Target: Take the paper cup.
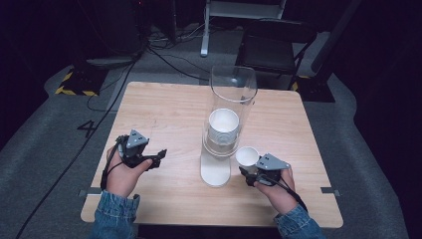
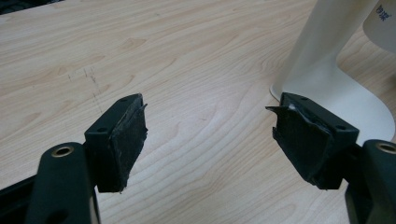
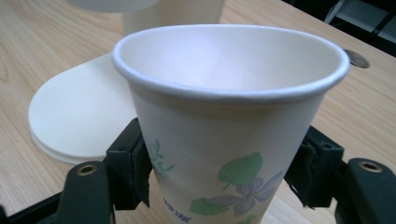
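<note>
White paper cup (image 3: 224, 121) sits upright, clamped in the right gripper (image 1: 250, 175) jaws beside the dispenser base (image 1: 215, 172); left gripper (image 2: 208, 140) hovers over the counter (image 2: 140, 56), jaws wide, empty.

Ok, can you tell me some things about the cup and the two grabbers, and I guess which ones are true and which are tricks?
1. The right gripper holds a paper cup between its jaws. True.
2. The cup has red stripes on it. False: it shows green leaves and purple flowers.
3. The left gripper is open with nothing between its jaws. True.
4. The held cup is full of juice. False: its inside looks empty.
5. The clear tube of the cup dispenser has cups stacked inside. True.
</note>
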Demonstrator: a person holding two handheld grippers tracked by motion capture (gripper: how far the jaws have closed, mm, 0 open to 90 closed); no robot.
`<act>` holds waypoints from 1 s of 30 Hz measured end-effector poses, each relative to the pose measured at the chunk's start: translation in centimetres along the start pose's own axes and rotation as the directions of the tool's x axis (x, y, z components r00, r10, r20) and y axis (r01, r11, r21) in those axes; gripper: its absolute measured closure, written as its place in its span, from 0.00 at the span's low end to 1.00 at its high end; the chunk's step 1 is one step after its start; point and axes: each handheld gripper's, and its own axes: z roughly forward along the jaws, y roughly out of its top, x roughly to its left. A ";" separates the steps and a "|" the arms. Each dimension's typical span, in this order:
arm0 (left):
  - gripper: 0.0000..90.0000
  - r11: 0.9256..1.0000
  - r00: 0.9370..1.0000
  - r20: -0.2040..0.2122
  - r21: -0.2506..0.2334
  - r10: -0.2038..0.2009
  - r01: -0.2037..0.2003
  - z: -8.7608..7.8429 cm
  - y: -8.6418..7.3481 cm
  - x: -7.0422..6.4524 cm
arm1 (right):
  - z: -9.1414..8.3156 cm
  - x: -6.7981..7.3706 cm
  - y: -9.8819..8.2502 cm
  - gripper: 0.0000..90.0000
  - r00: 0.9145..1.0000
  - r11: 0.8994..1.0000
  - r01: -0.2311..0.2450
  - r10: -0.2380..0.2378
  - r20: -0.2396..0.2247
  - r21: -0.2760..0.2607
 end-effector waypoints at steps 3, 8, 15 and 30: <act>0.28 1.000 1.000 -0.003 -0.002 0.004 -0.004 -0.1 -0.1 -0.2 | -0.7 -0.8 0.3 0.36 1.000 0.999 -0.026 0.026 0.011 -0.025; 0.28 1.000 1.000 -0.002 0.002 -0.003 0.003 -0.4 -0.4 0.0 | -2.0 -2.0 1.0 0.36 0.998 0.995 -0.064 0.066 0.023 -0.075; 0.28 1.000 1.000 -0.005 0.022 -0.017 0.017 -0.7 -1.1 0.6 | -2.8 -3.7 1.4 0.36 0.992 0.988 -0.112 0.117 0.038 -0.108; 0.28 0.999 1.000 0.000 0.035 -0.015 0.015 -0.6 -1.3 0.5 | -2.5 -8.2 0.8 0.35 0.955 0.948 -0.290 0.295 0.020 -0.128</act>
